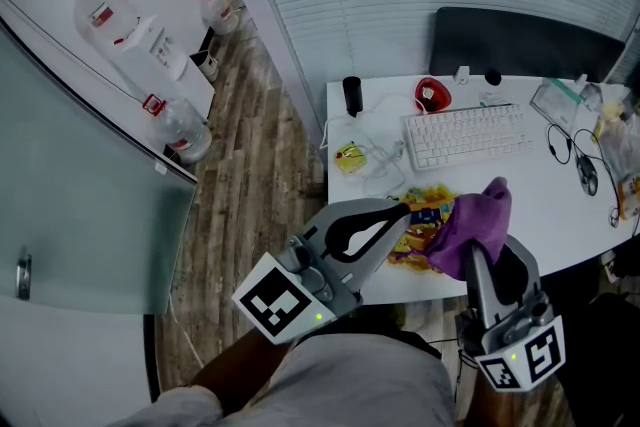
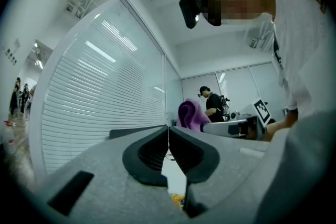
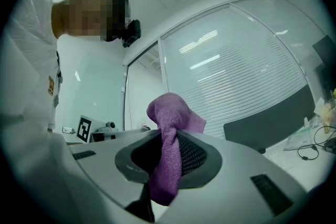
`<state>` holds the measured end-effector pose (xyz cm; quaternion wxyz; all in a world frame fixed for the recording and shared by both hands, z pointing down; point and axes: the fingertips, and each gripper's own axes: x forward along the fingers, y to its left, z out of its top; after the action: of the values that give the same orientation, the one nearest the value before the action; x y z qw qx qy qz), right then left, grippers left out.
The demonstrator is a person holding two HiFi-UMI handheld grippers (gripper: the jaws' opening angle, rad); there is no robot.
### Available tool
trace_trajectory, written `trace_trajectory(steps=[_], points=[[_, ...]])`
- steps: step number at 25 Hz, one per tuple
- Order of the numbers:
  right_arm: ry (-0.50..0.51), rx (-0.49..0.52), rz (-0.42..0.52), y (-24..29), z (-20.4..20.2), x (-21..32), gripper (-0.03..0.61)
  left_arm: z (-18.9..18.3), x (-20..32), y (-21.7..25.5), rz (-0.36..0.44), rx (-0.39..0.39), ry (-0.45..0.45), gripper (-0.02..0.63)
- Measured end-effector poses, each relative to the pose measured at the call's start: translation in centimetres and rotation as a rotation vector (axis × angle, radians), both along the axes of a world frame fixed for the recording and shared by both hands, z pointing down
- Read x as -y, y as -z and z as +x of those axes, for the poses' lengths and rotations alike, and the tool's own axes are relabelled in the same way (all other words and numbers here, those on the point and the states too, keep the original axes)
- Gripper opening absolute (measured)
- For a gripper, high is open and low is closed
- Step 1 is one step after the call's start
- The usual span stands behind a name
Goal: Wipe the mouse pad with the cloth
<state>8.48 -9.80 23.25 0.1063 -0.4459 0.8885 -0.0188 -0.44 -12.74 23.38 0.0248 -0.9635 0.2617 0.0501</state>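
**At the near desk edge — cloth clamped, pad partly covered**

On the far left of the head view, water bottles stand on the wood-pattern floor beside a glass partition. To their right is a white desk that holds the work items.

Left gripper: it is held above the near left corner of the desk and points toward the mouse pad. Its own view shows the jaw tips meeting with nothing between them, so it is clenched and empty. A sliver of yellow print shows through the gap below the tips.

Mouse pad: it is a yellow, colour-printed pad that lies flat near the front edge of the desk, in front of the keyboard. The left gripper overlaps its left part and the cloth overlaps its right part.

Cloth: it is purple and bunched, and it rises above the right side of the pad. The head view does not show whether it touches the pad.

Right gripper: it points upward and forward at the front of the desk. Its own view shows both jaws pressed on the cloth — one fold stands above the tips and another hangs below them.

Farther back on the desk there is a black cylinder to the left of the keyboard. A dark cable lies to the keyboard's right. A dark chair back stands behind the desk, against the blinds.
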Motion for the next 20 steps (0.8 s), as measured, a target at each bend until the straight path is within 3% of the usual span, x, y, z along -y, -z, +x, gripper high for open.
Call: trace_trajectory(steps=[20], points=[[0.002,-0.008,-0.011,-0.59,-0.52,-0.10,0.064,-0.68,-0.09,-0.21,-0.002,-0.004,0.018,0.015]])
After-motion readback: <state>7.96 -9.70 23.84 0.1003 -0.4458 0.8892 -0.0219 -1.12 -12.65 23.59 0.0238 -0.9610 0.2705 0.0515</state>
